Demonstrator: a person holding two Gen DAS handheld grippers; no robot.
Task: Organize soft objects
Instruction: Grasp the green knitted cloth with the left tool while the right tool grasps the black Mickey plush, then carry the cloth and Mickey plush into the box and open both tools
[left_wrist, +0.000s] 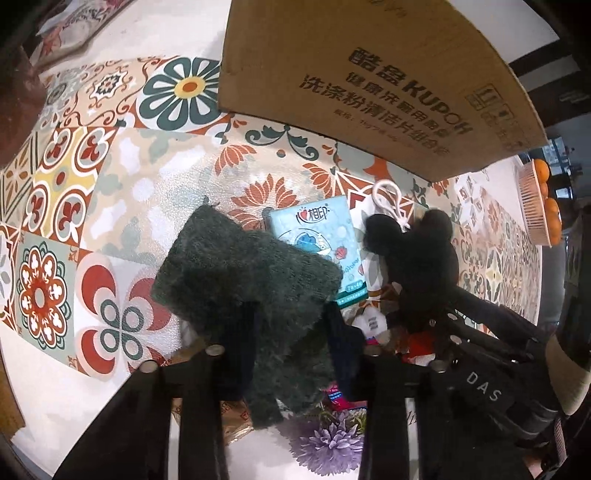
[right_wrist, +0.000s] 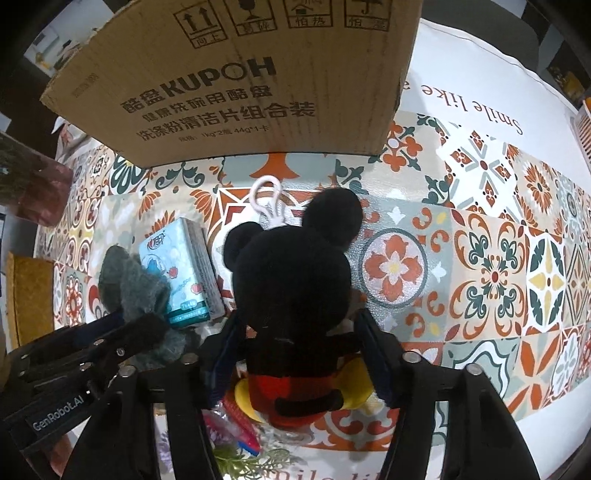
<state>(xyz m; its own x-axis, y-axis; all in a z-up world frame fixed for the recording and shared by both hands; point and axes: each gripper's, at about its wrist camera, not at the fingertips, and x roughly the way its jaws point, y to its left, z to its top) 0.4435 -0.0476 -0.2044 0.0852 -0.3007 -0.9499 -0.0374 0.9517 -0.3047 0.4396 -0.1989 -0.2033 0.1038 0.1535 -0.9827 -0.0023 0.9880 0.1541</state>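
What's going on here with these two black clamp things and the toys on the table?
A person holds two grippers over a patterned table. The left gripper has its jaws shut on a fuzzy dark green cloth. The right gripper has its jaws around a black mouse plush. A cardboard box stands just behind.

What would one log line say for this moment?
left tongs: shut on green cloth | right tongs: around mouse plush, grip unclear | tissue pack: between them | box: behind

Black hand-held gripper (right_wrist: 297, 354) with silver screws, blue pads, "GenRobot.AI" lettering.
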